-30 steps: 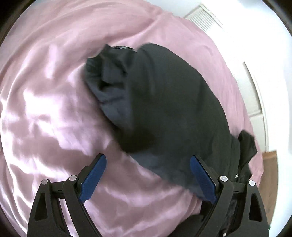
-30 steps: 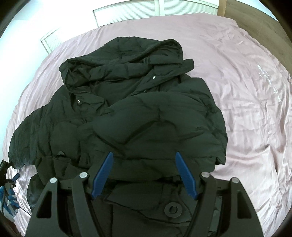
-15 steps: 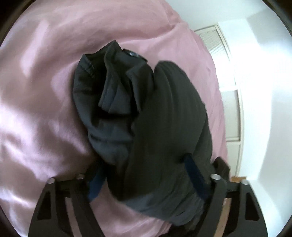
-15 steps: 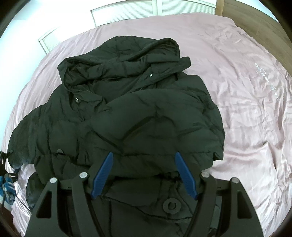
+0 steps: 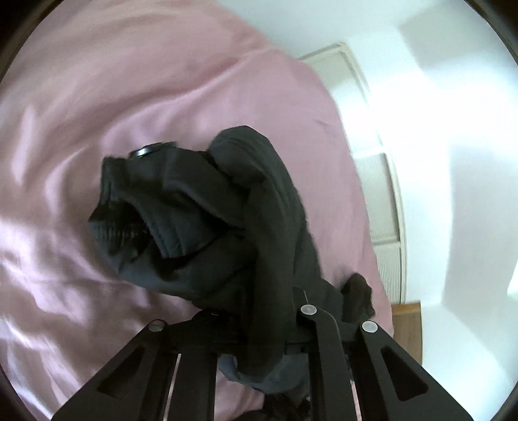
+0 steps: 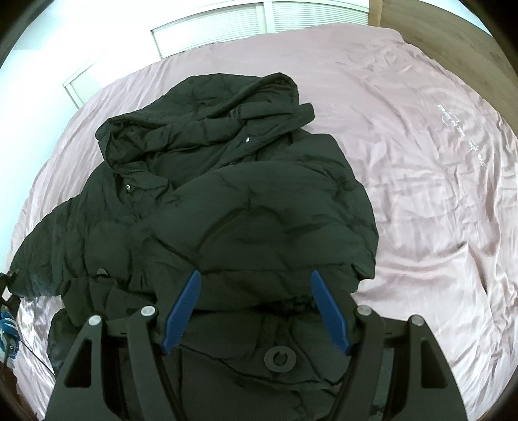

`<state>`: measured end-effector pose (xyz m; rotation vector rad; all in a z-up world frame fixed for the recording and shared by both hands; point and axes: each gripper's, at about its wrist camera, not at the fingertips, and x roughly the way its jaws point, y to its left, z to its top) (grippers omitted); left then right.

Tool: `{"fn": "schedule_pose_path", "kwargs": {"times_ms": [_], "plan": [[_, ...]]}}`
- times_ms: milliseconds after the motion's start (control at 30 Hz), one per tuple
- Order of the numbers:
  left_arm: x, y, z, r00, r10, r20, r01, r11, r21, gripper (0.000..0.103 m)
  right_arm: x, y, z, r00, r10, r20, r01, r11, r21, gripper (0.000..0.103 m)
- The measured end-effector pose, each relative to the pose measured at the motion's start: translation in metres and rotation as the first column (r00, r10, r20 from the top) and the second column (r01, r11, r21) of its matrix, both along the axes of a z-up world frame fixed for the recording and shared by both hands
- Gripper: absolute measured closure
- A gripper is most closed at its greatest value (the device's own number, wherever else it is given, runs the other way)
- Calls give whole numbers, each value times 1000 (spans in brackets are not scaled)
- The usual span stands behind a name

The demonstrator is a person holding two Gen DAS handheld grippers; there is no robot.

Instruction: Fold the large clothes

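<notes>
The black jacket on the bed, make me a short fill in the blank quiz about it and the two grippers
1. The black jacket lies on a ____ bedsheet.
2. The right gripper hovers over the jacket with its jaws ____.
3. The left gripper is shut on the jacket's ____.
4. At the jacket's far end its ____ lies open.

Missing words: pink; open; sleeve; hood

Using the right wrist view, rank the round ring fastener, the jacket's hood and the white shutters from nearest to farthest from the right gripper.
1. Round ring fastener: just below the open right gripper, on the jacket's near hem.
2. Hood: at the jacket's far end, mid-bed.
3. White shutters: beyond the pink sheet, at the top.
</notes>
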<state>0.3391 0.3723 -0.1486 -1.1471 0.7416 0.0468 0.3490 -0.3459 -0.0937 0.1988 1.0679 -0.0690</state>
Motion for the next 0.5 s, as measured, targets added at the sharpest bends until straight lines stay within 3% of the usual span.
{"fn": "schedule_pose_path", "kwargs": {"times_ms": [267, 500], "plan": [[16, -60, 71, 983, -150, 102, 138, 983, 118, 91, -9, -19, 5, 999, -30, 30, 29, 999, 32, 33], [40, -158, 105, 929, -349, 123, 326, 929, 177, 91, -25, -46, 6, 997, -62, 52, 59, 997, 53, 33]]}}
